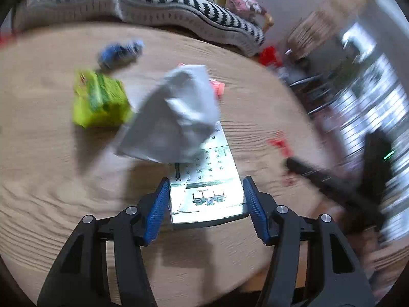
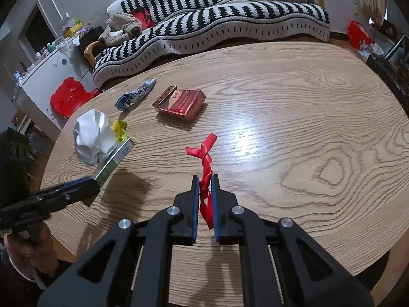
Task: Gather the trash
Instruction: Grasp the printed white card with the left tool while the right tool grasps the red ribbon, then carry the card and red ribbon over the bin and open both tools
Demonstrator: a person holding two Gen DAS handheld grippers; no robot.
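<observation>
Your left tongs (image 1: 207, 199) are about half open but clamped across a flat printed box (image 1: 204, 179), blue pads on both its side edges, w/ a crumpled white-silver wrapper (image 1: 176, 117) riding on its far end. In the right wrist view the box looks lifted off the table (image 2: 281, 102). Your right tongs (image 2: 205, 199) are squeezed near shut on a twisted red strip (image 2: 205, 168), its free end curling out ahead over the wood.

So, by my read, you're mid-collect w/ 2 pieces in hand and no bin in either view; can't tell where it sits. Next move prob calls for carrying both loads off level, esp. the left one, since the wrapper looks loose and could slide off if the box tips.

Left on the table: a green pack (image 1: 99, 99) just beside the wrapper, a blue crumpled wrapper (image 2: 134, 94) farther back, a red cigarette pack (image 2: 180, 99) lying open near mid-table. Nothing blocks those. A striped sofa (image 2: 217, 18) sits behind the table, a red stool (image 2: 69, 97) off its left edge. The left wrist view is blurred, so details there are rough.
</observation>
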